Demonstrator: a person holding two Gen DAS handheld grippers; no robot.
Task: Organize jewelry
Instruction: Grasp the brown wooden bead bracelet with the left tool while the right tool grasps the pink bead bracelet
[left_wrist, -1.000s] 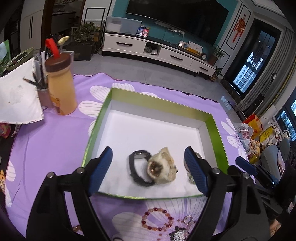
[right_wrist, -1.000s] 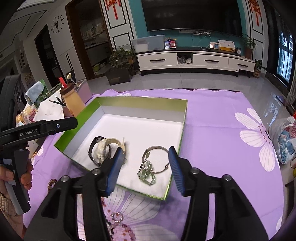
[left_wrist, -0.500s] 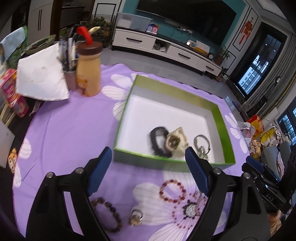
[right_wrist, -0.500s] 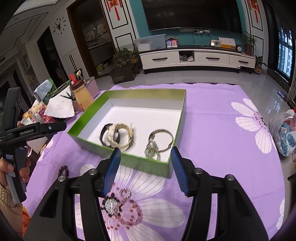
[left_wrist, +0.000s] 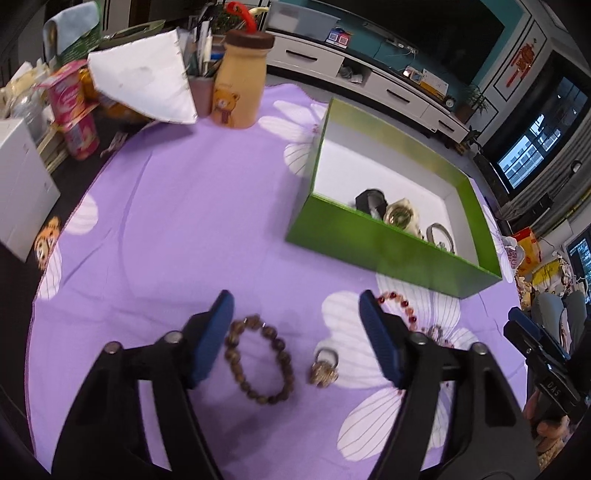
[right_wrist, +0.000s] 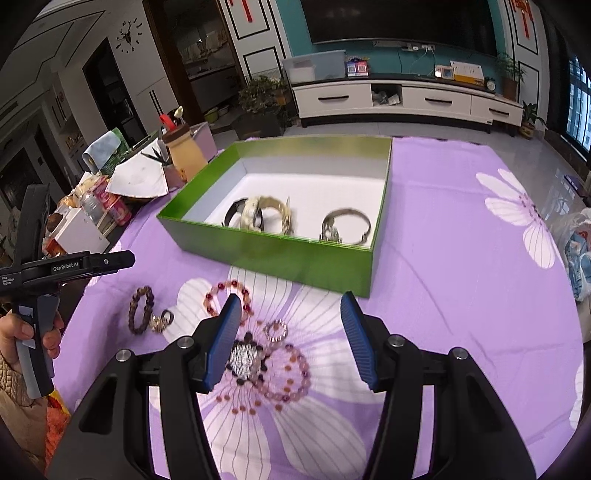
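Both hands are back from the box and over the loose jewelry on the table.

My left gripper (left_wrist: 295, 334) has pulled back and tipped down; its jaws have just been closing a little but stand apart and empty, with the brown bead bracelet (left_wrist: 258, 360) and gold ring (left_wrist: 324, 367) lying between them. My right gripper (right_wrist: 290, 334) also hangs with jaws apart, holding nothing, above the crystal bracelets (right_wrist: 258, 363). Beyond both, the green box (right_wrist: 295, 254) already holds watches and a bangle; I judge the brown bracelet comes next.
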